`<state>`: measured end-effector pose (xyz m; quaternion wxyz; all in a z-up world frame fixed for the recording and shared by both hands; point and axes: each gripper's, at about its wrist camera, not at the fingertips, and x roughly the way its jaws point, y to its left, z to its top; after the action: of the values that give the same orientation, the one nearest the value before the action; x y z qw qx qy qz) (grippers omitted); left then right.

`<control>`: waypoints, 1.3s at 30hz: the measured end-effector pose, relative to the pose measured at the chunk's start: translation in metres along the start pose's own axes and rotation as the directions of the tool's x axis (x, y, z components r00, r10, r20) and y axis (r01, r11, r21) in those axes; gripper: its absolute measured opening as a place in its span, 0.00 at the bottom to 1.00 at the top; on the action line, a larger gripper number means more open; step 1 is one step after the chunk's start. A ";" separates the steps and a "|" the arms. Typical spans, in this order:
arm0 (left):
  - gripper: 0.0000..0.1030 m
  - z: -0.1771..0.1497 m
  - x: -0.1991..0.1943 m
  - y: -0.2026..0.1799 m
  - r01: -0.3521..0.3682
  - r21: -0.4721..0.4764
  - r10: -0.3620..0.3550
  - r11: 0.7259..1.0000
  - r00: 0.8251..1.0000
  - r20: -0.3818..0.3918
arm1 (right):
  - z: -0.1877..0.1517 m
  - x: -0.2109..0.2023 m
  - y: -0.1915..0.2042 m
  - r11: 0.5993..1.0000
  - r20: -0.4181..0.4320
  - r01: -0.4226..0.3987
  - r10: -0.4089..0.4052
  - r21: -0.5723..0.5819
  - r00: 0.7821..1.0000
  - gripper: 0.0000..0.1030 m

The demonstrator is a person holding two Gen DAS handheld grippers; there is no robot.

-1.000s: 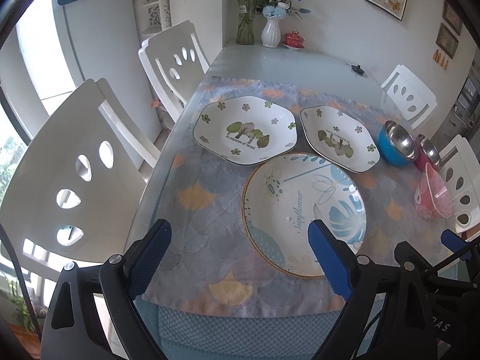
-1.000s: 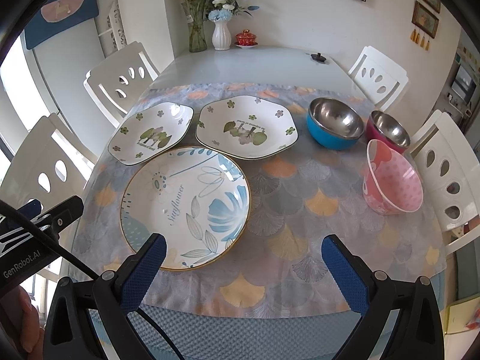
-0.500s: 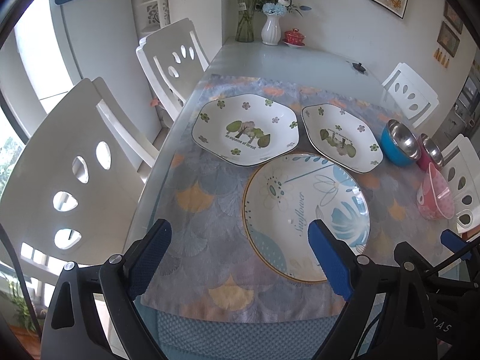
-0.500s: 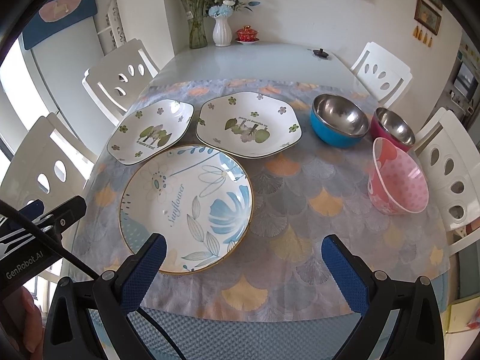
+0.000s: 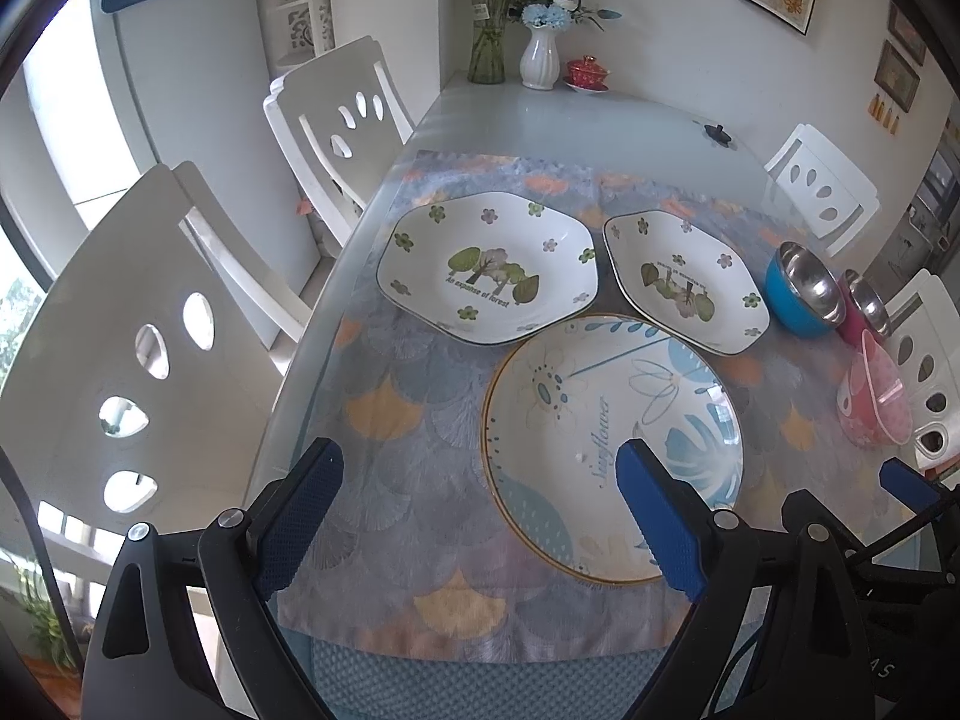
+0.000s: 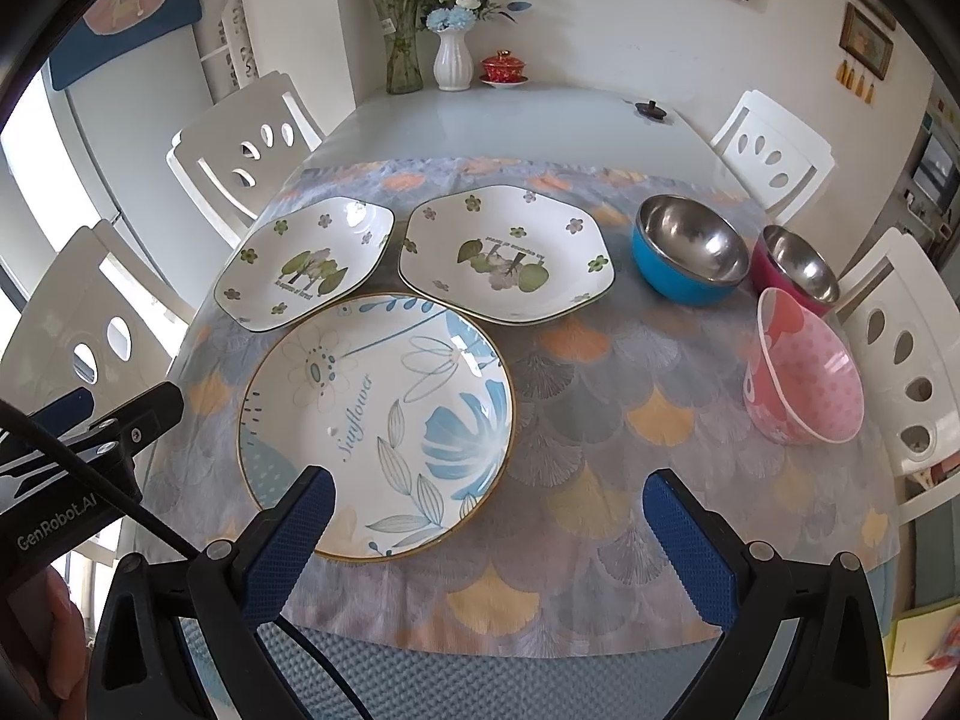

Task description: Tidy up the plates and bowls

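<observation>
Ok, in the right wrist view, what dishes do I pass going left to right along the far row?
Left floral plate → right floral plate → blue bowl → magenta bowl. The round plate and pink bowl sit nearer, outside that row.

left gripper (image 5: 477, 519): we ease it slightly back, the round blue-leaf sunflower plate (image 5: 612, 444) sits a touch lower in view | right gripper (image 6: 489, 531): we shift it marginally, the pink dotted bowl (image 6: 804, 375) appears a little further right
</observation>
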<state>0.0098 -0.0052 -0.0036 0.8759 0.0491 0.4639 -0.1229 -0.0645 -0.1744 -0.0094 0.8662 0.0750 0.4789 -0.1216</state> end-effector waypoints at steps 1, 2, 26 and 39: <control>0.89 0.000 0.000 0.000 -0.001 0.000 0.001 1.000 1.000 0.002 | 0.001 0.001 0.000 1.000 0.000 -0.001 0.001 0.000 1.000 0.98; 0.89 0.001 0.000 0.000 -0.001 0.001 0.001 1.000 1.000 0.003 | 0.002 0.001 -0.001 1.000 0.000 -0.002 0.002 0.000 1.000 0.98; 0.89 0.013 0.005 -0.001 0.016 0.000 -0.016 1.000 0.999 0.032 | 0.021 0.006 -0.002 1.000 0.035 -0.011 0.012 -0.016 0.999 0.97; 0.89 0.012 0.015 -0.002 0.022 0.009 -0.022 1.000 1.000 -0.004 | 0.023 0.017 -0.006 1.000 0.007 -0.012 0.012 0.006 1.000 0.91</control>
<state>0.0267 -0.0119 -0.0091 0.8735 0.0482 0.4654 -0.1345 -0.0390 -0.1883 -0.0118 0.8683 0.0798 0.4751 -0.1182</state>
